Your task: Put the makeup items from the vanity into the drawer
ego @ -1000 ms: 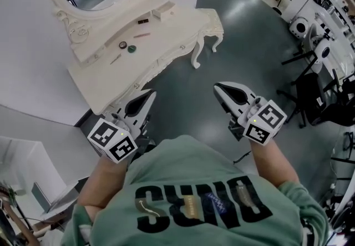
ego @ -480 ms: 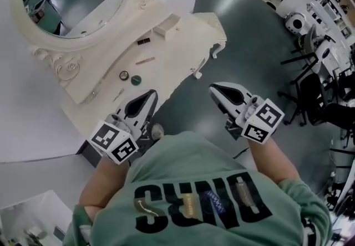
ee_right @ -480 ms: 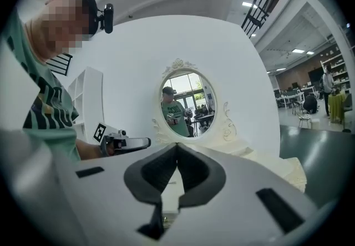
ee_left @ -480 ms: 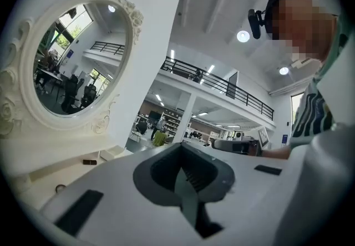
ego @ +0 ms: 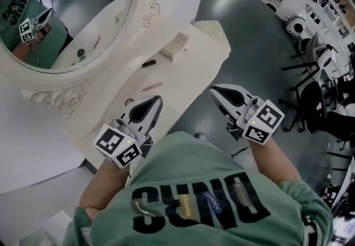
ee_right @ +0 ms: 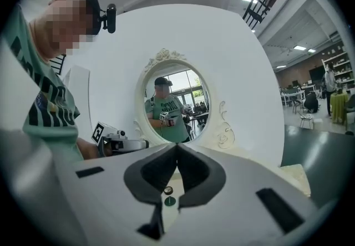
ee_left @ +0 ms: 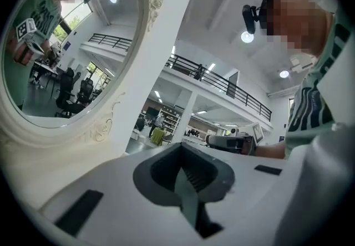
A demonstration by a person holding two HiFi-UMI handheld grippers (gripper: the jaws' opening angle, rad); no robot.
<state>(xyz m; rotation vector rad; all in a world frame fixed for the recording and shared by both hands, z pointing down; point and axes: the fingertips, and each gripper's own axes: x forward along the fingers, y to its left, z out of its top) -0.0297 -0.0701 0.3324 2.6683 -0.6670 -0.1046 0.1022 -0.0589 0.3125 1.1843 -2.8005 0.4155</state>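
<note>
Left tongs (ego: pixel 156 99), right tongs (ego: pixel 214 90) closed, empty, near vanity (ego: pixel 191 65)

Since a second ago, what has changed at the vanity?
The person has stepped up to the vanity; the left gripper now shows over its front edge. Nothing was gripped. It and the right gripper stay shut and empty, and the makeup stays on the tabletop.
</note>
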